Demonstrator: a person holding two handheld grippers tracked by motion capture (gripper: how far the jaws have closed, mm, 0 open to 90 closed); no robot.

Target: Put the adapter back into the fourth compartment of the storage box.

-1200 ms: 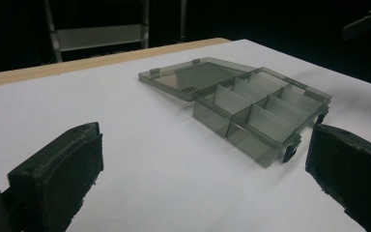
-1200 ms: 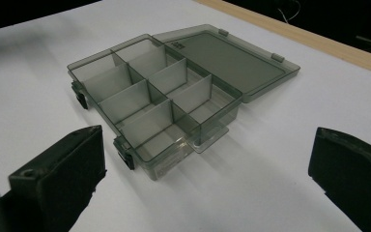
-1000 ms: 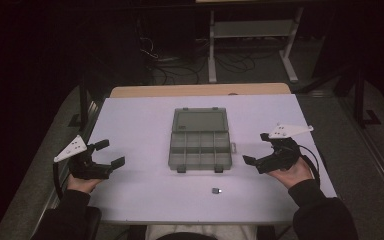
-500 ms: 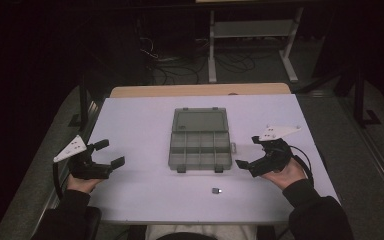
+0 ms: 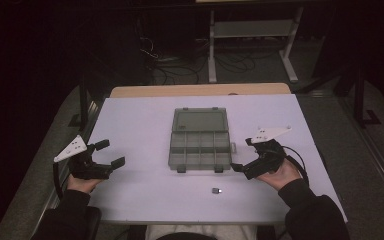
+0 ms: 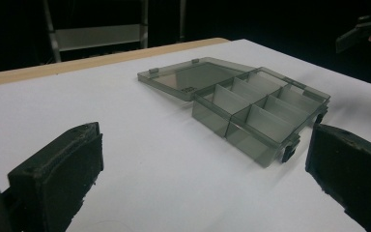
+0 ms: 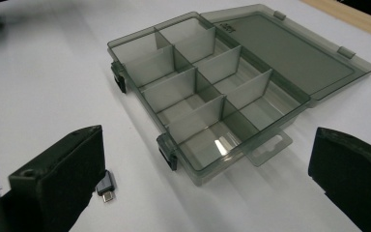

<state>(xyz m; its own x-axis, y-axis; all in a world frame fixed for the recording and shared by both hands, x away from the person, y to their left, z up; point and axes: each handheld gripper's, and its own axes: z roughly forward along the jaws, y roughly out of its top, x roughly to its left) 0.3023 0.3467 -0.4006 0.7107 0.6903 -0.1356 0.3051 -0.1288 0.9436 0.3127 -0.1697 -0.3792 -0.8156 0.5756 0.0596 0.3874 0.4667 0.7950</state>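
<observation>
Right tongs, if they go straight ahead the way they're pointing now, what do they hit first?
Probably the near right corner of the open compartment box, which sits directly between the open right tongs. The small adapter lies off to the side, by one tong. Depth is hard to judge.

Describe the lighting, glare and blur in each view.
High view: bright white table, surroundings nearly black. Left gripper view: sharp organizer box, soft shadows beside it. Right gripper view: a glare spot in one near compartment, blurred table corner at top left.
</observation>
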